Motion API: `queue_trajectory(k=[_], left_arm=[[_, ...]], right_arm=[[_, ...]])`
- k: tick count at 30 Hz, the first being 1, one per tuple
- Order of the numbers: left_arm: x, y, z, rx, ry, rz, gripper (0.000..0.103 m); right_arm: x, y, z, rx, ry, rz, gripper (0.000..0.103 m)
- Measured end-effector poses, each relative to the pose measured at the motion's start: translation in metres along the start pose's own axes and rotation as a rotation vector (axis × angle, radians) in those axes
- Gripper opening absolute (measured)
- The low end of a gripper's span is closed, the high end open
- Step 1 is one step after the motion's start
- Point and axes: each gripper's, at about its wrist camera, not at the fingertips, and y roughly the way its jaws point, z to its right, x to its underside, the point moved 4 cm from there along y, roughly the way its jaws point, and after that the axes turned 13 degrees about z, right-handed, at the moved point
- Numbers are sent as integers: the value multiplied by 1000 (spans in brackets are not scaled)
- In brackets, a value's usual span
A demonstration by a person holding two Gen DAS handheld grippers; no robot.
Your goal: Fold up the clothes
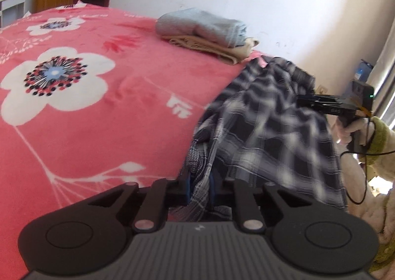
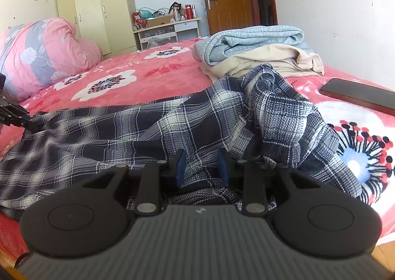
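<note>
Plaid cloth — a dark checked garment point(image 2: 148, 129) — lies stretched across the pink flowered bedspread point(image 1: 98, 112), strung between both tongs. The left gripper point(image 1: 200, 186) has a bunched fold pinched between its blue pads. The right gripper point(image 2: 201, 166) grips another fold at the opposite end. Beyond the garment sits a folded stack — a blue piece point(image 2: 254, 40) atop a beige one point(image 2: 276, 60).

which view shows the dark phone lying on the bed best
The right wrist view: the phone lies in plain sight on the pink bedspread, right of the plaid garment. The left wrist view does not show it at all.
</note>
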Motion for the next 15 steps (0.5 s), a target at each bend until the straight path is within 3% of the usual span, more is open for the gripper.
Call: queue_trajectory(k=[3,9,11,15], left_arm=[[-3,-7,-7,-50,-3,31,51],[-4,-32,4,-101,60,129,54],[-4,-39,7,-127,61,152,54],[-8,-58,4,-269,4,109,54]], right_arm=[[-16,-1,-12,6,-70,-28,28],[-89,11,-72,-247,-103,51,31],[-97,31,-96,-333,-81,20,31],[-88,53,-138,-465,-16,-50,31]])
